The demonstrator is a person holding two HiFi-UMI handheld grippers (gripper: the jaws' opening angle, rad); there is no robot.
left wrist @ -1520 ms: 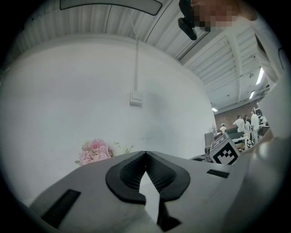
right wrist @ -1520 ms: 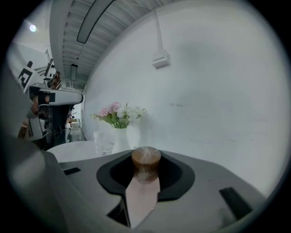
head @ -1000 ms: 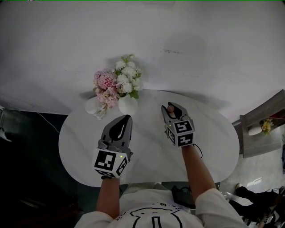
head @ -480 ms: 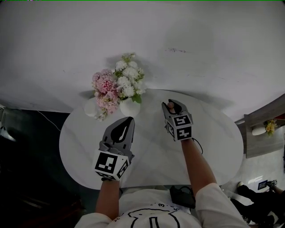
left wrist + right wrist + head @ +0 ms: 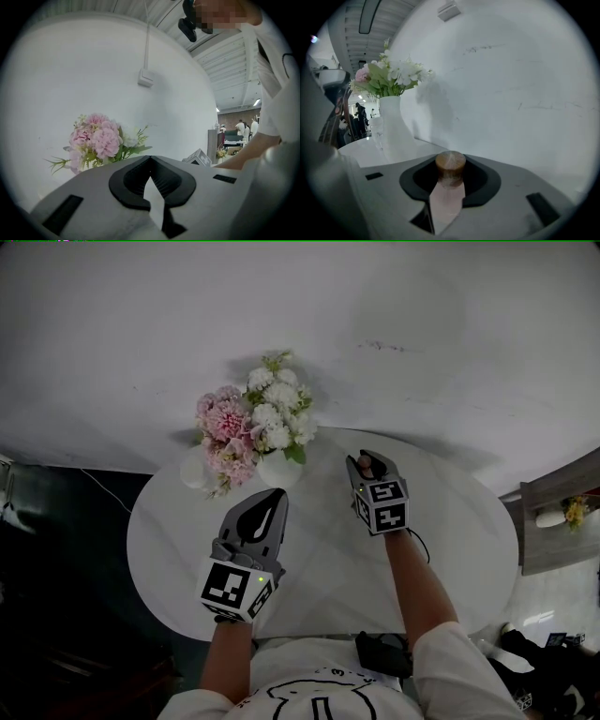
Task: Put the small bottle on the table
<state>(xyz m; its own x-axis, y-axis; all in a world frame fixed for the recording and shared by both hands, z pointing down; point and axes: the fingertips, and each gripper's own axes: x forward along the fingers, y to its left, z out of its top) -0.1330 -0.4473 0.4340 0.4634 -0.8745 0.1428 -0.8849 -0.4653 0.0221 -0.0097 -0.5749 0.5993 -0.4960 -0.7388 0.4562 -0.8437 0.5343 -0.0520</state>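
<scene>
The task is midway: the small bottle [image 5: 450, 169] is in the grip of the right tongs [image 5: 373, 466] and has not yet been released onto the worktop [image 5: 450, 531]. The right gripper view shows the two jaws pressed on it from either side. Its brown round cap stands up above them, and its pale pinkish body shows in the gap below. It looks roughly upright, like the white vase [image 5: 392, 129] to its left.

From the head view, the right tongs hold the bottle over the far part of the round white worktop, to the right of the vase and its pink and white flowers [image 5: 253, 418]. They are near the vase but not touching it. No view shows whether the bottle's base already rests on the surface or hangs just above it.

The left tongs [image 5: 150, 159] are closed tip to tip with nothing between them. They hover over the middle of the worktop, pointing toward the vase.

What is left, as I judge it, is to set the base firmly down if it is not down already, spread the right jaws, and draw them back without tipping the bottle. The bare patch of worktop around the right tongs looks roomy enough for that.
</scene>
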